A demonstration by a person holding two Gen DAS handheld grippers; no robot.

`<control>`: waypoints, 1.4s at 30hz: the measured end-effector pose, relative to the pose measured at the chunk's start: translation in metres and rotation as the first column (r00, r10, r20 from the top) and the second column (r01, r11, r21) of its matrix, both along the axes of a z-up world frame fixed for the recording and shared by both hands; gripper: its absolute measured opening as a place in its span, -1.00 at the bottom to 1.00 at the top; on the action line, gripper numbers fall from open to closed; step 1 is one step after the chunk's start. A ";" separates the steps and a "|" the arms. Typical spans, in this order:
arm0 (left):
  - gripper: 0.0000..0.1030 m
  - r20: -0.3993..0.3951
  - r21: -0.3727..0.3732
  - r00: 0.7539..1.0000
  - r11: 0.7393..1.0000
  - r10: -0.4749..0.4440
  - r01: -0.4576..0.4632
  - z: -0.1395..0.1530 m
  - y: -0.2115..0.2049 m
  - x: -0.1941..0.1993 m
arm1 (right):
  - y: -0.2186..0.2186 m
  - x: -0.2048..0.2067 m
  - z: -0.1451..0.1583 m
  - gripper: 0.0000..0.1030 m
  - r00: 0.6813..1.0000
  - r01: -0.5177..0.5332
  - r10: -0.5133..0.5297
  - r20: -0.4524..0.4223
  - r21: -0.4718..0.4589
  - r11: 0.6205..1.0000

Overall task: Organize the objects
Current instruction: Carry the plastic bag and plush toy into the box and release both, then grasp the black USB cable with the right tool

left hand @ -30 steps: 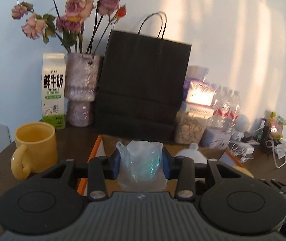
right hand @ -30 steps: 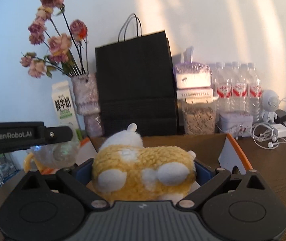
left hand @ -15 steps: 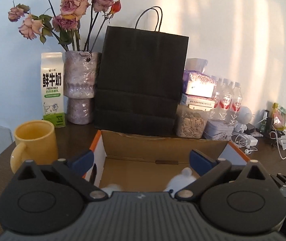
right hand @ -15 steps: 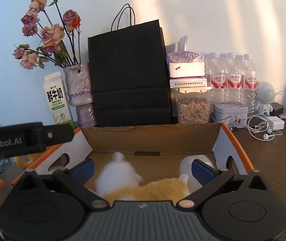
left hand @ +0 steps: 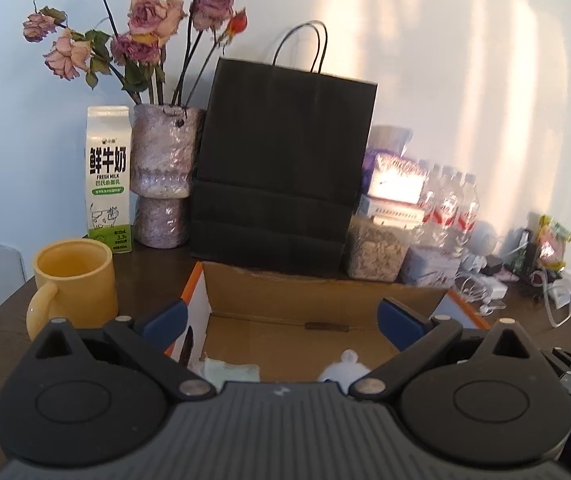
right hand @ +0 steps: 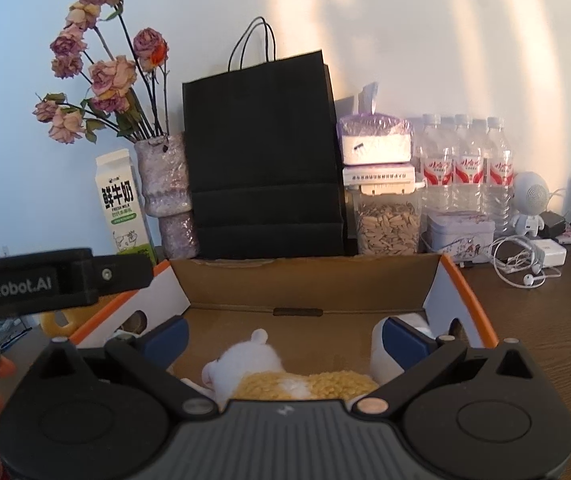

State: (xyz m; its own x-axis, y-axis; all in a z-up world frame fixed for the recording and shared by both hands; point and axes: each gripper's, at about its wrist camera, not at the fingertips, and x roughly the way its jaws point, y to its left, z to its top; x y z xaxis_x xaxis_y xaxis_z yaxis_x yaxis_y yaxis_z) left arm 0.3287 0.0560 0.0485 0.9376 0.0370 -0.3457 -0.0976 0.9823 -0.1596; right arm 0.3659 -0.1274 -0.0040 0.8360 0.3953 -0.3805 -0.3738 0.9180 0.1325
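Two grippers hang over the open cardboard box (right hand: 309,284). From the left: the left gripper (left hand: 281,320), jaws spread wide and empty, above the clear plastic cup (left hand: 229,372) on the box floor; then the right gripper (right hand: 281,334), likewise released, the plush toy (right hand: 285,376) lying beneath it, clear of the walls.

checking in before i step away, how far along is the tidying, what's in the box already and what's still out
Done: the plush toy and a crumpled clear plastic piece lie in the cardboard box. In hand: nothing; the left tool and right tool both stand open over the box. Possibly left: the yellow mug sits on the table beside the box, and the milk carton stands behind it.
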 end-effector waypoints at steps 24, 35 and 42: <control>1.00 0.038 0.030 0.999 1.000 -0.001 0.000 0.026 -0.001 -0.115 | -0.063 -0.093 0.028 1.00 0.998 0.027 -0.024 0.053 -0.058 0.998; 1.00 -0.018 0.040 1.000 0.999 -0.005 0.006 0.010 0.005 -0.155 | -0.091 -0.131 0.010 1.00 0.999 0.036 -0.036 0.009 -0.120 0.992; 1.00 -0.074 0.063 0.997 0.997 -0.028 0.032 -0.005 0.007 -0.173 | -0.107 -0.152 -0.009 1.00 0.999 0.024 -0.030 -0.035 -0.161 0.987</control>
State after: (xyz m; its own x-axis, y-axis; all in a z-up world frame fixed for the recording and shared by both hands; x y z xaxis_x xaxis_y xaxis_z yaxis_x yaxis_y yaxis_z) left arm 0.1559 0.0631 0.0439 0.9108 0.0336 -0.4114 -0.0771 0.9930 -0.0896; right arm 0.2136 -0.2344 -0.0129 0.8295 0.3041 -0.4685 -0.3460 0.9382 -0.0036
